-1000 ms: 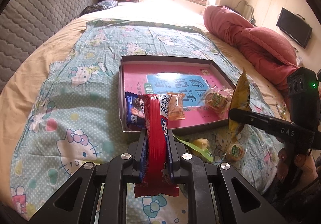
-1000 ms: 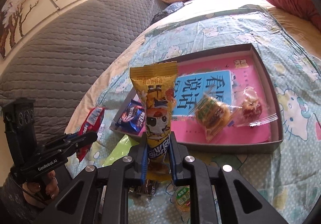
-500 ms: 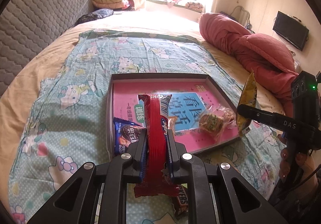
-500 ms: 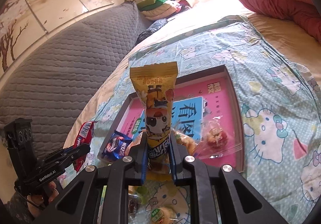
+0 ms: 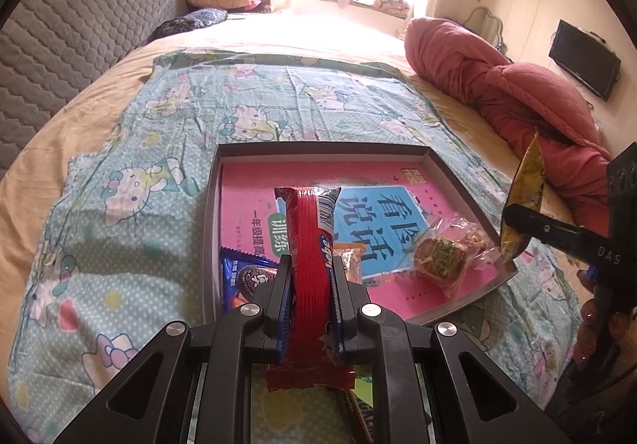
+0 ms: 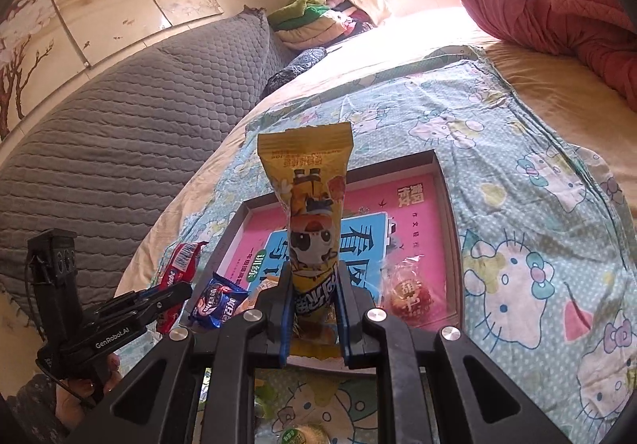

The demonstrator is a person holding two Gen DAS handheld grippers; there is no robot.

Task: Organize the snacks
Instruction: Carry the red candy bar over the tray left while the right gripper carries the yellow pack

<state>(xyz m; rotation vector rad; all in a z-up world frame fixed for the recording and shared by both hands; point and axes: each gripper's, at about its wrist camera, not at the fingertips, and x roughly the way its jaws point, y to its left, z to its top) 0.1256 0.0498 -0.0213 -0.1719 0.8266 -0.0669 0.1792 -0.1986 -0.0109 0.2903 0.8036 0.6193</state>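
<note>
Red snack bar [image 5: 310, 245] – lengthwise upright, between fingers [image 5: 282, 281].

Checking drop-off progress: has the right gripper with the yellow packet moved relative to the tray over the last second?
Yes. The right gripper and yellow packet shifted rightward along the tray and pulled back slightly.

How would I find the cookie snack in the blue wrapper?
Look at the flat box with the pink book inside, lying on the cat-print sheet on the bed. Go to its near left corner, beside the left gripper holding the red snack. The blue packet lies there, the only dark blue one, with a black sandwich cookie pictured; its neighbours are clear or orange.
</note>
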